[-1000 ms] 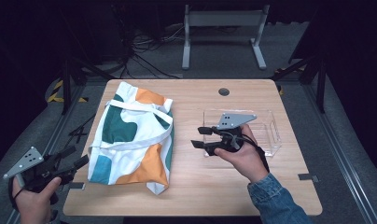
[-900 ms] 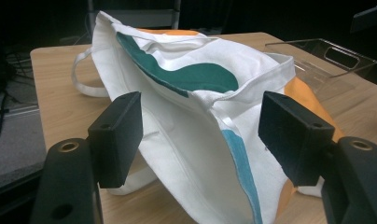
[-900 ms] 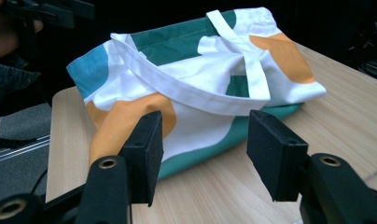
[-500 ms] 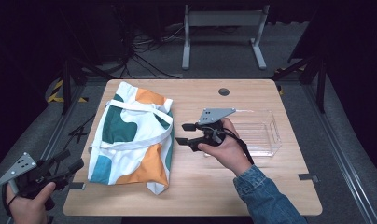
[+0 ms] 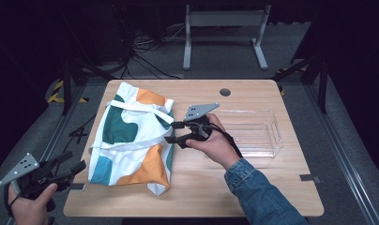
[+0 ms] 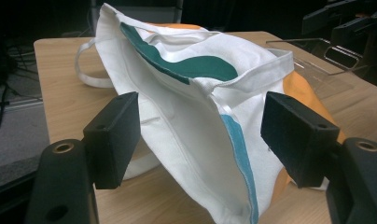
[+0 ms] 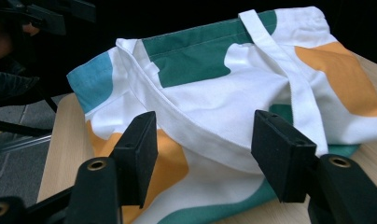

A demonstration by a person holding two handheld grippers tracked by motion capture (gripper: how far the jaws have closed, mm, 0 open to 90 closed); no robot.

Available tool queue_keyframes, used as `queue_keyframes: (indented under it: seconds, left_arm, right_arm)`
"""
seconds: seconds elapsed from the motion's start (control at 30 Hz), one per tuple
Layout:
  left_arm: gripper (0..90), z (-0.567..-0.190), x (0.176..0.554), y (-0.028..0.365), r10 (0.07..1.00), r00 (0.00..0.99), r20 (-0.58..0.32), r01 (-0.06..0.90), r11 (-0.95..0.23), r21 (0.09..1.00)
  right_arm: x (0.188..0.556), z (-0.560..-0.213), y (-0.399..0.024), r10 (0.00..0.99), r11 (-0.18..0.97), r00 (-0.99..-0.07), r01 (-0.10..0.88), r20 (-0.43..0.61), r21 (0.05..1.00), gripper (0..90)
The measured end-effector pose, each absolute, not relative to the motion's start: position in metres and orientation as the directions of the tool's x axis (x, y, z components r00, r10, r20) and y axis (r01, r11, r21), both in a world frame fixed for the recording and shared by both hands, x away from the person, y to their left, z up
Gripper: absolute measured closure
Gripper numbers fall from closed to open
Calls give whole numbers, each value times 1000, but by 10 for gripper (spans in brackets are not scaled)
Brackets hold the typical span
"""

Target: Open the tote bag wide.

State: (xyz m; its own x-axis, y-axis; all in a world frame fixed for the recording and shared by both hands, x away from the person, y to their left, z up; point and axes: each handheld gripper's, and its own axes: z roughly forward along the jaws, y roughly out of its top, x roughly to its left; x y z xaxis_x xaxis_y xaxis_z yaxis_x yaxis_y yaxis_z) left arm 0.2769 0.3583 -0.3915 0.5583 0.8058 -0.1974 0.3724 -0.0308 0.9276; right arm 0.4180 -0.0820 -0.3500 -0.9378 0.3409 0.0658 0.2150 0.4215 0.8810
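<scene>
A white cloth tote bag (image 5: 131, 136) with green, orange and blue patches lies on the left half of the wooden table (image 5: 253, 187). My right gripper (image 5: 171, 132) is open, its jaws just at the bag's right edge, above the table's middle. Its own view has the bag (image 7: 233, 93) close ahead between the open jaws. My left gripper (image 5: 72, 161) is open too, held off the table's front left corner and aimed at the bag's near corner. From there the bag (image 6: 200, 107) rises close in front, its white handle (image 6: 270, 63) across the top.
A clear plastic tray (image 5: 253, 133) sits on the table's right half, behind my right hand. A round hole (image 5: 225, 92) marks the table's far edge. Dark floor, cables and a metal stand (image 5: 225, 28) lie beyond the table.
My right gripper has moved left from over the clear tray to the bag's right edge. My left gripper has sunk a little toward the near edge of the view.
</scene>
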Motion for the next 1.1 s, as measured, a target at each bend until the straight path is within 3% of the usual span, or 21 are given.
queue_keyframes:
  seconds: [0.67, 1.1]
  left_arm:
    - [295, -393, 279, 358, 802, 563, -200, 377, -33, 926]
    - [295, -394, 281, 359, 801, 562, -209, 378, -23, 925]
  right_arm:
    - [427, -357, -47, 249, 458, -965, 191, 81, 868, 422]
    - [428, -360, -29, 216, 486, -976, 141, 38, 862, 402]
